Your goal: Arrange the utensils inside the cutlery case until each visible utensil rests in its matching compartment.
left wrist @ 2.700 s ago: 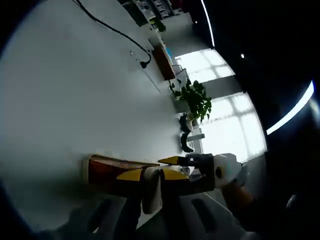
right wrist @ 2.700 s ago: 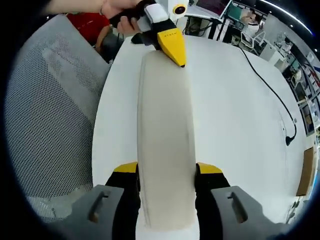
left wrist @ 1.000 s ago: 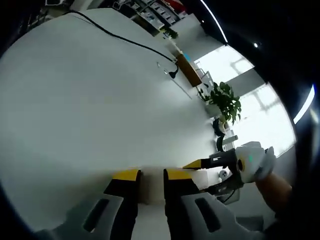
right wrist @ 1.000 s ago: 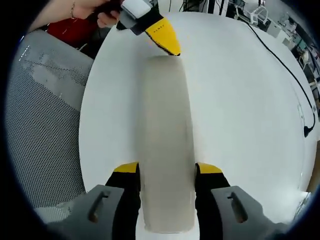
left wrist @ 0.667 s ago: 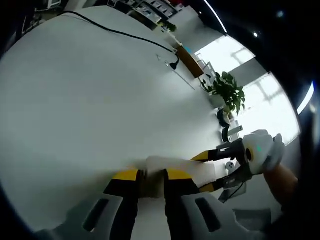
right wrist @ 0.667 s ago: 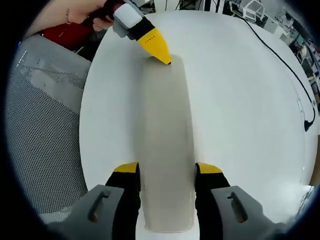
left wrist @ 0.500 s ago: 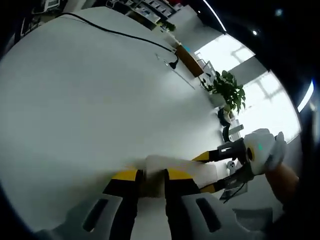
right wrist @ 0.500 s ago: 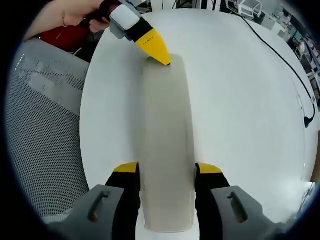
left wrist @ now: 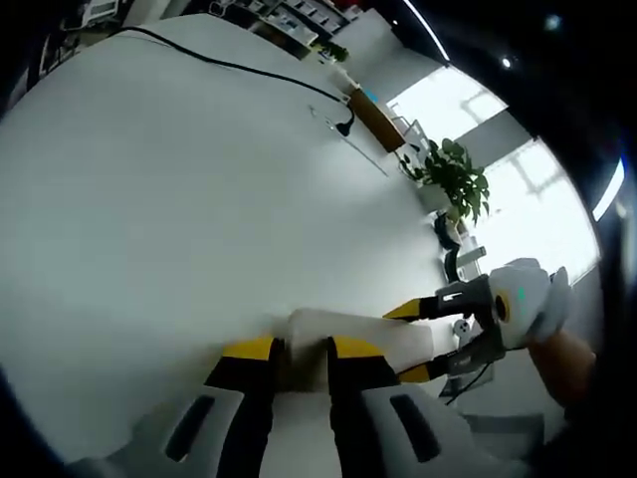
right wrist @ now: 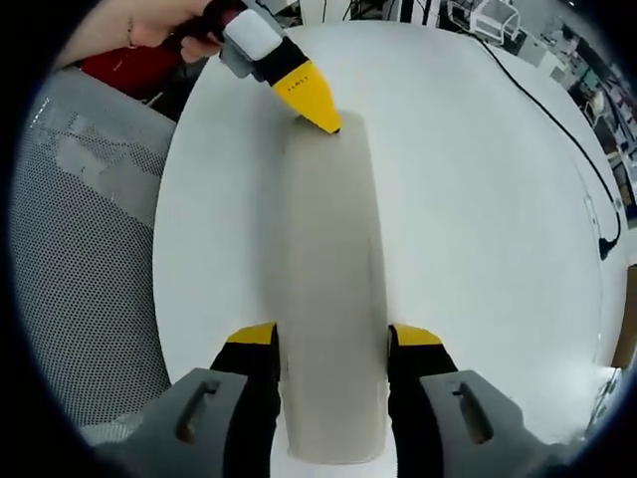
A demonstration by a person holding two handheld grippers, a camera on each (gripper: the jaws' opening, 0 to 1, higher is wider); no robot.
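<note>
Two yellow-tipped jaws of left gripper (left wrist: 301, 351) pinch one end of cream case (left wrist: 360, 336), lying flat on white table (left wrist: 169, 189); right gripper (left wrist: 423, 344) clamps far end, plant (left wrist: 450, 177) and black cable (left wrist: 239, 68) beyond. Right gripper view: own jaws squeeze case's near end btwn them, lid closed, left gripper's tip at far end, held by a hand (right wrist: 174, 28); mesh chair (right wrist: 80, 219) beside table.

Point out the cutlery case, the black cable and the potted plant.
cutlery case (right wrist: 333, 299): right gripper view, middle of its pale closed top.
black cable (left wrist: 239, 68): left gripper view, mid-run across the white table.
potted plant (left wrist: 456, 179): left gripper view, its green leaves.
</note>
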